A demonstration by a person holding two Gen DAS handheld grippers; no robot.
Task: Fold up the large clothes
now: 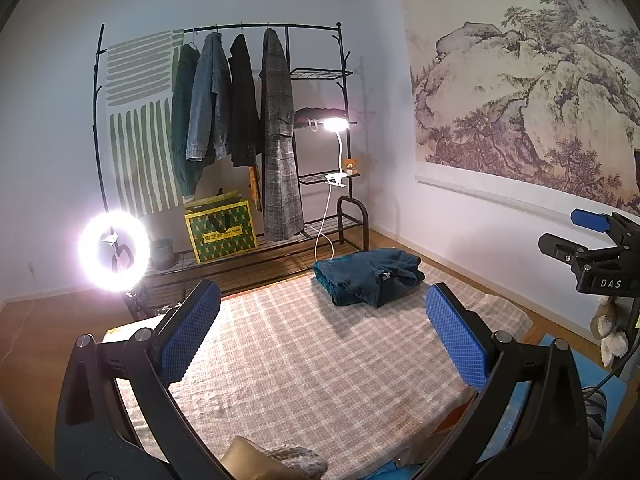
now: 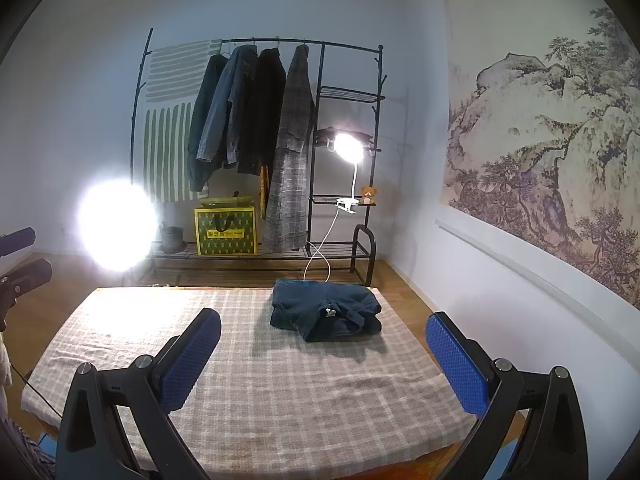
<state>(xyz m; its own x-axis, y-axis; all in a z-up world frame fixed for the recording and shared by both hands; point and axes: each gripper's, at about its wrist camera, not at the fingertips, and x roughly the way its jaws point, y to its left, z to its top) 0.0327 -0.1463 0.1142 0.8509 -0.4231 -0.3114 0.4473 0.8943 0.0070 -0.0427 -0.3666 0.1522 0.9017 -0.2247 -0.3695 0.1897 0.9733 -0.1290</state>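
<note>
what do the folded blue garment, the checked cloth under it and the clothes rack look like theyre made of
Folded garment: soft, matte teal fabric, likely fleece or thick knit, judging by its bulky rounded folds.
Checked cloth: woven, slightly fuzzy textile; it wrinkles at the edges.
Clothes rack: thin black-painted metal tubing and wire shelves.

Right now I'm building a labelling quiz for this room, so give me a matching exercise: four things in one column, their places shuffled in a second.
Things:
1. folded dark teal garment
2. small brown teddy bear
3. yellow and green patterned bag
4. grey plaid long coat

Places:
A. bottom rack shelf
B. hanging from the rail
C. on the checked cloth
D. small side shelf, beside the lamp clip

Pairs: 1-C, 2-D, 3-A, 4-B
</note>
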